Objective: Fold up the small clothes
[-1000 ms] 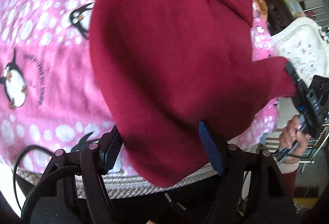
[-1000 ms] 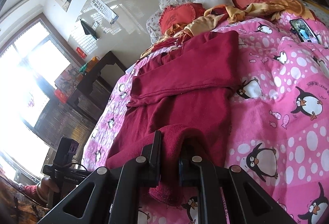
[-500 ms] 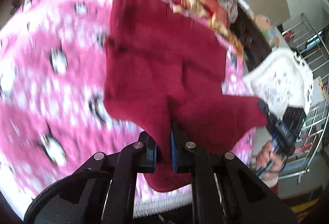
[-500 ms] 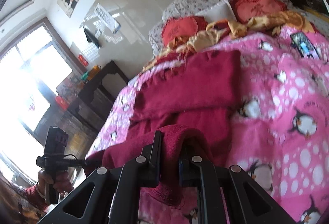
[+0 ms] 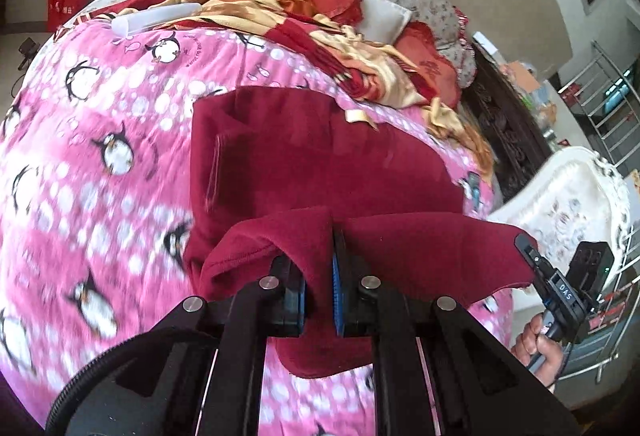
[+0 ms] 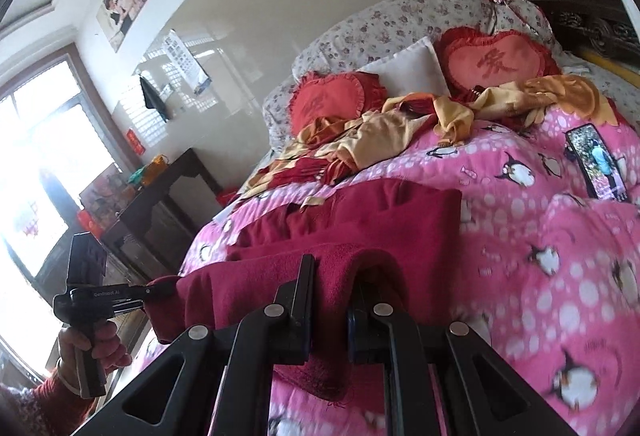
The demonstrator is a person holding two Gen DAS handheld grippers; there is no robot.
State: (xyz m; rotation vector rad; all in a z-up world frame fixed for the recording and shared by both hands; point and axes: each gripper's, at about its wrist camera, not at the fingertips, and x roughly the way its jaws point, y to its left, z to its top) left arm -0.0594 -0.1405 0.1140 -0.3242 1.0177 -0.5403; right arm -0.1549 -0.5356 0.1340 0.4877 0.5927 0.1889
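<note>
A dark red fleece garment (image 5: 320,164) lies on the pink penguin blanket (image 5: 100,124) of a bed. My left gripper (image 5: 318,276) is shut on one near corner of it. My right gripper (image 6: 330,288) is shut on the other near corner. The near edge of the garment (image 6: 256,276) is lifted and stretched taut between the two grippers, above the part still lying flat. The right gripper also shows in the left wrist view (image 5: 532,256), and the left gripper in the right wrist view (image 6: 148,292).
Red heart cushions (image 6: 496,64), a white pillow (image 6: 408,72) and a rumpled gold and red cloth (image 5: 280,16) lie at the head of the bed. A phone (image 6: 598,162) lies on the blanket at right. A dark wooden cabinet (image 6: 160,204) and a white chair (image 5: 560,204) stand beside the bed.
My left gripper closed on the garment's near corner. Both grippers lifted the near edge and the views tilted up toward the head of the bed.
</note>
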